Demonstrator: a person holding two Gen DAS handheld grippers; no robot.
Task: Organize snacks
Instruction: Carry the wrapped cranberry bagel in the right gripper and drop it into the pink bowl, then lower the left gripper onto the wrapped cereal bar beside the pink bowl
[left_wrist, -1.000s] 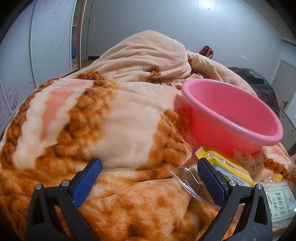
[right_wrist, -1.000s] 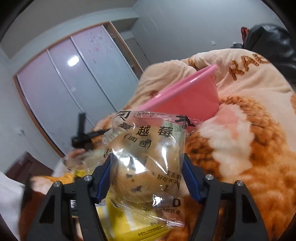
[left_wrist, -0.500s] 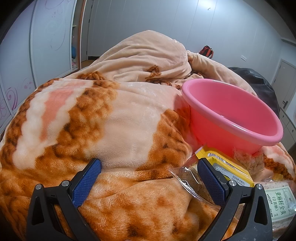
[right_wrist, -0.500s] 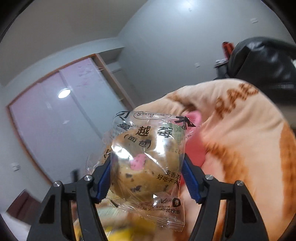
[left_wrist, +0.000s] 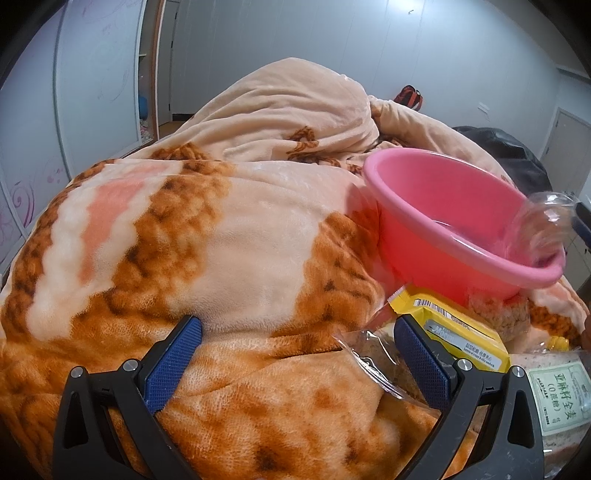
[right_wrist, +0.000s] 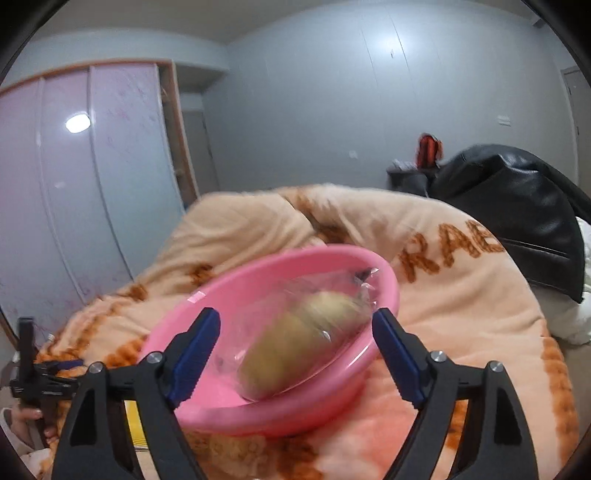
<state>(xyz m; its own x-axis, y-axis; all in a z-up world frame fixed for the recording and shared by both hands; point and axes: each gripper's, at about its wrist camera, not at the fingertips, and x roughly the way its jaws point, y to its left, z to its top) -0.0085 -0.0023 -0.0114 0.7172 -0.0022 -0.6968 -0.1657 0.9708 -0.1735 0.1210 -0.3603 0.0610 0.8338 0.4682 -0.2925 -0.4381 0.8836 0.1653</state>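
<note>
The right tongs (right_wrist: 295, 354) stand wide open with nothing between the pads, and the clear-wrapped bread bun (right_wrist: 306, 343) sits blurred just ahead of them, over the pink basin (right_wrist: 207, 373); whether it touches the basin's inside cannot be told. The left tongs (left_wrist: 297, 354) are also spread wide and empty, hovering low over the blanket.

One big orange and cream plush blanket (left_wrist: 236, 236) covers the bed and carries everything. One black leather jacket (right_wrist: 517, 225) lies heaped at its far side. The single pink basin (left_wrist: 436, 206) stands on the blanket to the right of the left tongs, and a smear of clear wrapper (left_wrist: 543, 225) shows at its right rim.

Just in front of the basin lie the other snacks. One clear packet with a green and white label (left_wrist: 561, 398) sits at the lower right. One yellow packet (left_wrist: 454, 332) rests behind the left tongs' right pad, touching the basin's foot. One brown crispy cake in clear wrap (left_wrist: 498, 317) lies against the basin beside it. One crumpled clear bag (left_wrist: 369, 354) lies nearest, its edge between the left tongs' pads
</note>
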